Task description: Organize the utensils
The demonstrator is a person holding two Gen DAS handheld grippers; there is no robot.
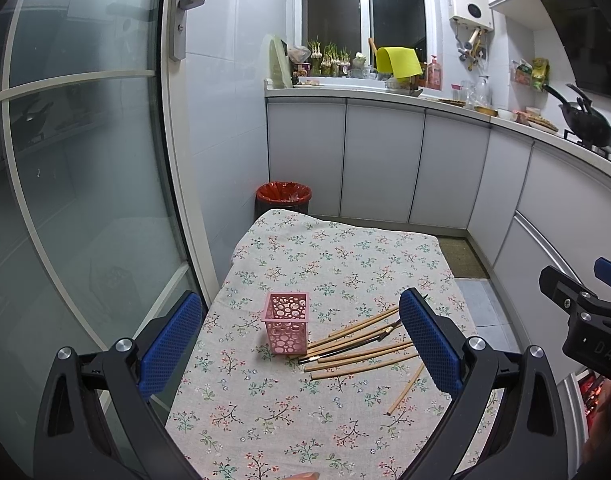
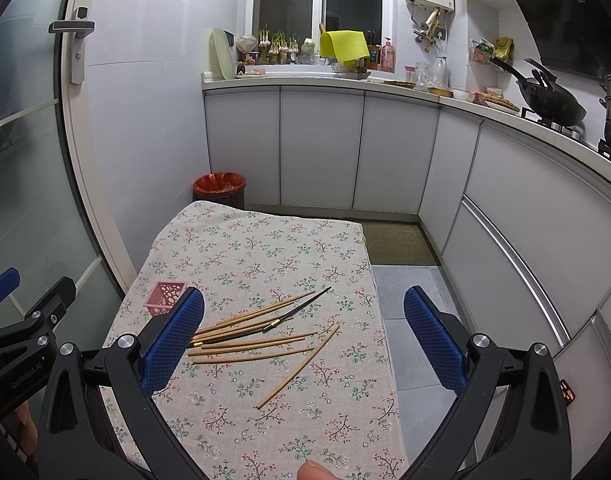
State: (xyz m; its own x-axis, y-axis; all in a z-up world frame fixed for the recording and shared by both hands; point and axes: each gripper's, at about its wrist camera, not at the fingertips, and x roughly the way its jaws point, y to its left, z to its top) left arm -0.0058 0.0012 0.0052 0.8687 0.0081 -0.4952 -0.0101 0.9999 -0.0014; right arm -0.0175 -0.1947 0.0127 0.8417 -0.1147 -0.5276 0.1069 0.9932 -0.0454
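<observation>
A pink perforated holder (image 1: 286, 329) stands upright on the floral tablecloth (image 1: 325, 264); the right wrist view shows it (image 2: 165, 297) partly behind a blue pad. Several wooden chopsticks (image 1: 361, 346) and a dark pair lie scattered to the right of the holder, the same pile (image 2: 261, 338) spreading mid-table in the right wrist view. One chopstick (image 2: 299, 366) lies apart, angled. My left gripper (image 1: 301, 344) hovers open above the holder and pile. My right gripper (image 2: 305, 340) hovers open over the chopsticks, holding nothing. The right gripper's body (image 1: 585, 320) shows at the left view's right edge.
A glass door (image 1: 77, 160) stands left of the table. A red-lined bin (image 1: 284, 196) sits beyond the far table edge. White cabinets (image 2: 321, 148) and a cluttered counter with a wok (image 2: 549, 100) run along the back and right. A fingertip (image 2: 317, 470) shows at the bottom edge.
</observation>
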